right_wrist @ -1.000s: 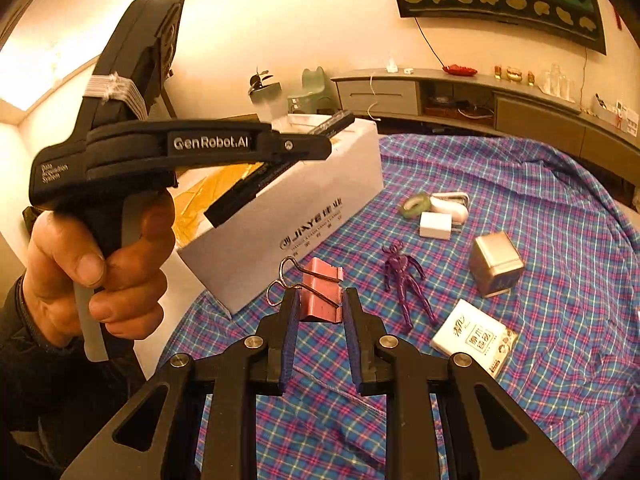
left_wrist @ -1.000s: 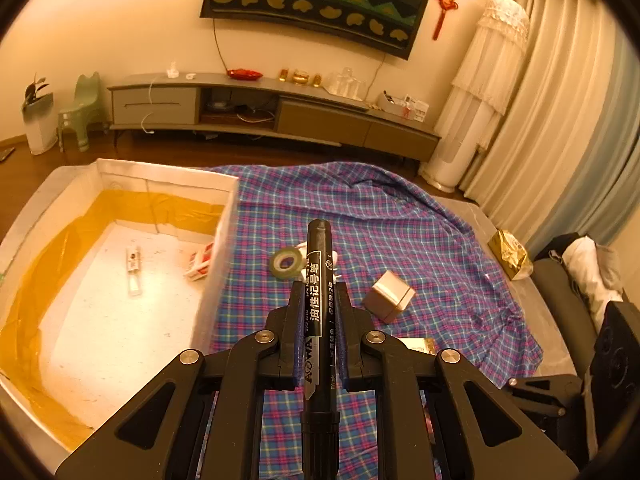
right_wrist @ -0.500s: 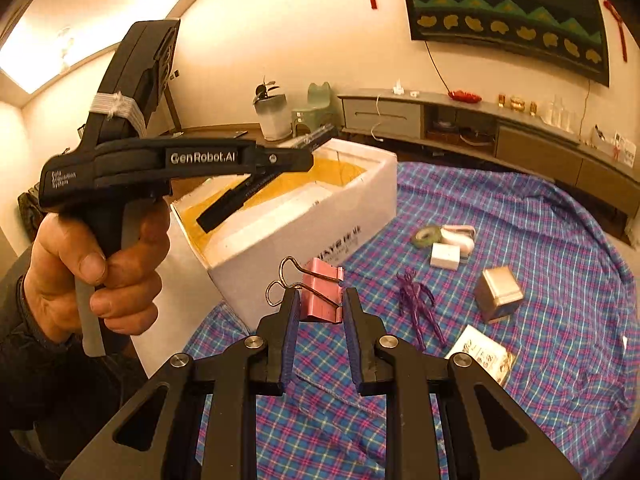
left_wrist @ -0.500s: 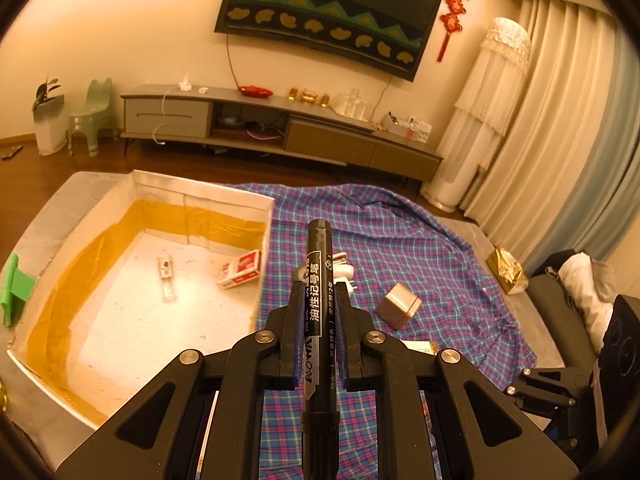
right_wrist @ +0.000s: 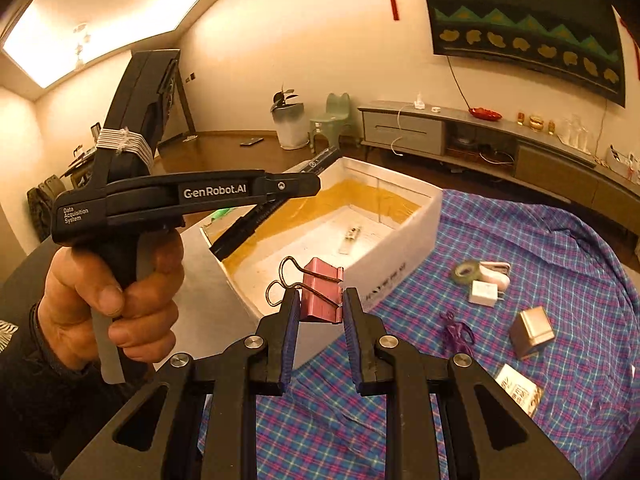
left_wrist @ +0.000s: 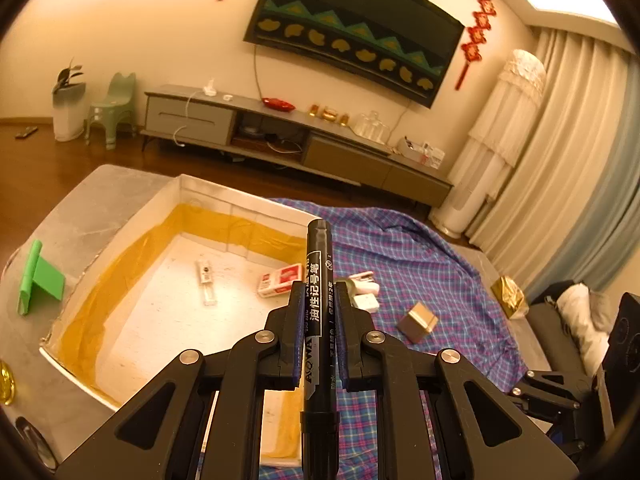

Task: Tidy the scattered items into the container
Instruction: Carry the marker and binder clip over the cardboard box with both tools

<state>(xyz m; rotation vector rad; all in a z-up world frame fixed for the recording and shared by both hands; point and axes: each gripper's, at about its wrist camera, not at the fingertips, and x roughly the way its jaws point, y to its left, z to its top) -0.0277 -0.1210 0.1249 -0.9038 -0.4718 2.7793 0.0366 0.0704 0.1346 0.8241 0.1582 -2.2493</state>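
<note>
— White foam, that box (left_wrist: 120, 236); how full is it?
— Barely. On its floor I see a small red-and-white packet (left_wrist: 280, 279) and a thin white strip (left_wrist: 206, 282), nothing more.
— And the hands?
— The left gripper (left_wrist: 316, 304) is clamped on a black marker (left_wrist: 318, 280), near the box's right wall. The right gripper (right_wrist: 318, 306) is clamped on a pink binder clip (right_wrist: 322, 294), just short of the box's near corner.
— What's left?
— On the plaid cloth (right_wrist: 560, 240), right of the box: a tape roll (right_wrist: 466, 272), a white plug (right_wrist: 484, 293), a purple figure (right_wrist: 456, 330), a small cube box (right_wrist: 532, 332), a printed packet (right_wrist: 520, 394).
</note>
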